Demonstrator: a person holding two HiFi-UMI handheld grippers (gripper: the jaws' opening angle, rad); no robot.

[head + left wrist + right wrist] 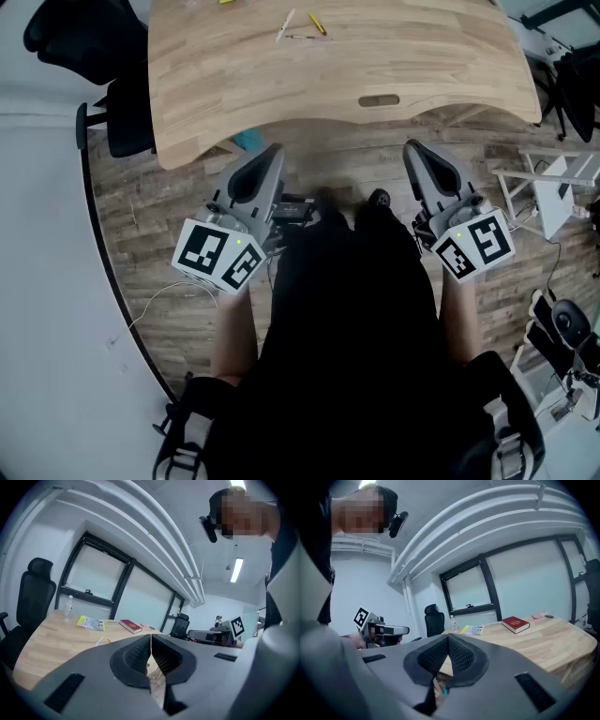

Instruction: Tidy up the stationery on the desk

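Wooden desk (pixel 422 66) over plank floor (pixel 159 202)

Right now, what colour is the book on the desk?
The book is red, clearest in the right gripper view.

The left gripper (pixel 151 660) has its jaws together with nothing between them. Along the desk's (pixel 47 648) far edge sit a bottle (pixel 69 608), a yellow booklet (pixel 90 622) and a red book (pixel 130 626).

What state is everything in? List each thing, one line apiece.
left gripper: shut, empty
right gripper: shut, empty
red book: closed, flat on the desk
water bottle: upright
yellow pen: lying loose on the desk
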